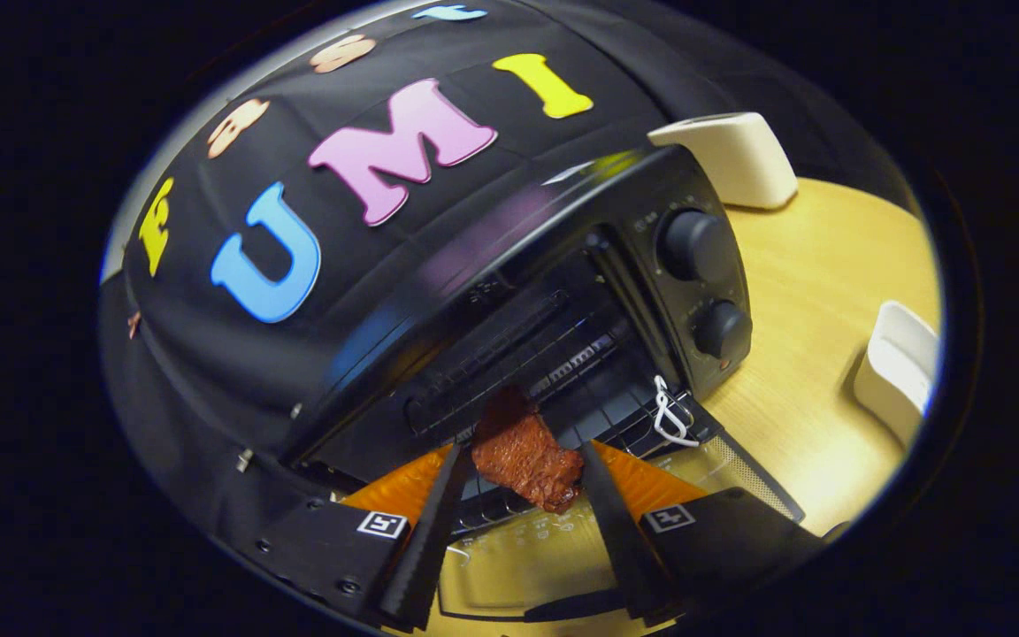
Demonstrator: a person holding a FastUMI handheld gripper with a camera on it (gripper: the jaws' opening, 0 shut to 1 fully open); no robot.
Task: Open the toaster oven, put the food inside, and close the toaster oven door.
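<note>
- The food [527, 456], a reddish-brown slab with a ridged surface like a piece of cooked meat, sits between the two fingers [428, 522] of the claw [523, 518], near their tips.
- Both fingers press against its sides, so the claw is clamped on the food at a fairly narrow spread.
- The food's far end points into the mouth of the toaster oven [509, 292], level with the front of the wire rack [563, 372].
- The toaster oven is black and glossy, and its door [518, 557] is dropped open, lying flat beneath the fingers with its glass pane facing up.
- A white loop of cord or wire [670, 416] hangs at the front corner of the oven's opening, beside the rack.
- Two round black knobs, the upper knob [693, 244] and the lower knob [722, 329], sit one above the other on the oven's control panel, beside the cavity.
- The oven stands on a pale wooden bench [819, 354].
- A white rounded object [726, 159] rests on the bench behind the oven, and a second white object [894, 372] lies on the bench well apart from it, beyond the knob side.
</note>
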